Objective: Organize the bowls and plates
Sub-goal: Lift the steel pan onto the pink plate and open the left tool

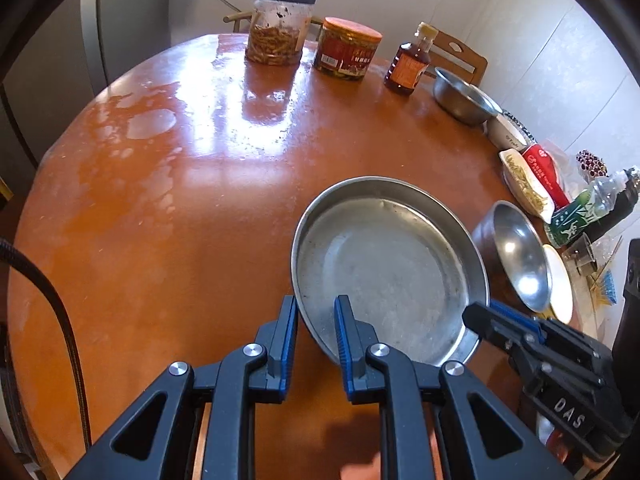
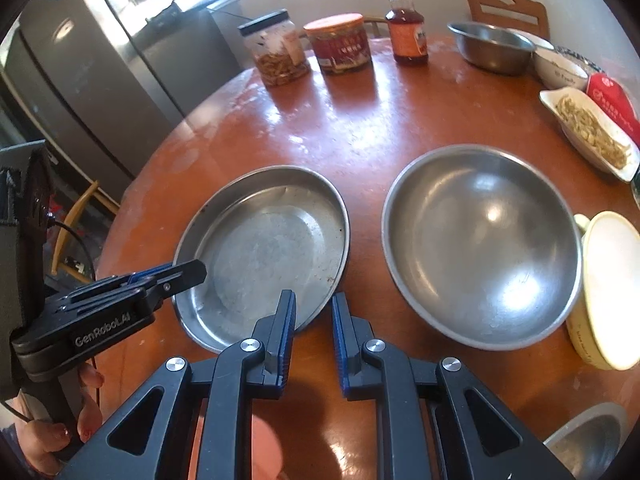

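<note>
- Along the near rim of the round steel plate (image 1: 384,268), in the left wrist view, the left gripper (image 1: 316,312) has its jaws drawn narrow, clamped on that rim, one finger outside and one inside.
- Right of it, the right gripper (image 1: 496,320) bites the same plate's rim from the side.
- Just beyond, a steel bowl (image 1: 520,256) stands on the orange table (image 1: 160,184); jars (image 1: 280,28) line the far edge.
- From the right wrist view, the right gripper (image 2: 314,312) pinches the steel plate (image 2: 264,252) at its near right edge, jaws narrow.
- Left gripper (image 2: 188,274) grips the plate's left rim.
- Steel bowl (image 2: 480,244) sits just right of the plate, apart from it.
</note>
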A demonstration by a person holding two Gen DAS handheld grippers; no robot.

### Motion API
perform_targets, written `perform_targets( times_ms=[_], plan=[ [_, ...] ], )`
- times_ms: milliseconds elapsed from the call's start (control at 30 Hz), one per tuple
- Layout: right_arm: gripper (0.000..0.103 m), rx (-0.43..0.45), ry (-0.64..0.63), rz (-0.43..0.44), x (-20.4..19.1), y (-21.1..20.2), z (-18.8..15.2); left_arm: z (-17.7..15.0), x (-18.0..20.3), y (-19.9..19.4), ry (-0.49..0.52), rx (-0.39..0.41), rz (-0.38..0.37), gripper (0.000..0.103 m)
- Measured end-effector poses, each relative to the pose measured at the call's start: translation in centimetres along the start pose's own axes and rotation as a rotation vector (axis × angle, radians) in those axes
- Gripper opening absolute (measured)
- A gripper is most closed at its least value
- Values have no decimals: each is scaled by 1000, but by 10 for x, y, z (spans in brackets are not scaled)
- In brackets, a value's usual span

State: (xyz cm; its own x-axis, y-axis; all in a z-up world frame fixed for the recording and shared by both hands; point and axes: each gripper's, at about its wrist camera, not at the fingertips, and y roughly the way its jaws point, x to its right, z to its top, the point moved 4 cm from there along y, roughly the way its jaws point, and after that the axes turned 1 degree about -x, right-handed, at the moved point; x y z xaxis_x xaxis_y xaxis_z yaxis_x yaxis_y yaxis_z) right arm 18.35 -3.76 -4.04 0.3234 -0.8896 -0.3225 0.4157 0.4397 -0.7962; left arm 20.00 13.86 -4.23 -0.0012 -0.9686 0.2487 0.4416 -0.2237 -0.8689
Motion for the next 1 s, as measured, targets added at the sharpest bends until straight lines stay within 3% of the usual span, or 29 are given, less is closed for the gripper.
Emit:
perform_targets(
  times_ms=[433,633,1000],
  plan=[
    [18,64,-62,71,-21,-49,-11,-28,10,-60,-13,98,14,19],
    [18,68,-79,121,-24,-70,-31,-57,18,-85,-26,130,32,19],
    [18,79,-176,119,-30,-95,-78,-116,30,-103,-40,136,65,20]
  ],
)
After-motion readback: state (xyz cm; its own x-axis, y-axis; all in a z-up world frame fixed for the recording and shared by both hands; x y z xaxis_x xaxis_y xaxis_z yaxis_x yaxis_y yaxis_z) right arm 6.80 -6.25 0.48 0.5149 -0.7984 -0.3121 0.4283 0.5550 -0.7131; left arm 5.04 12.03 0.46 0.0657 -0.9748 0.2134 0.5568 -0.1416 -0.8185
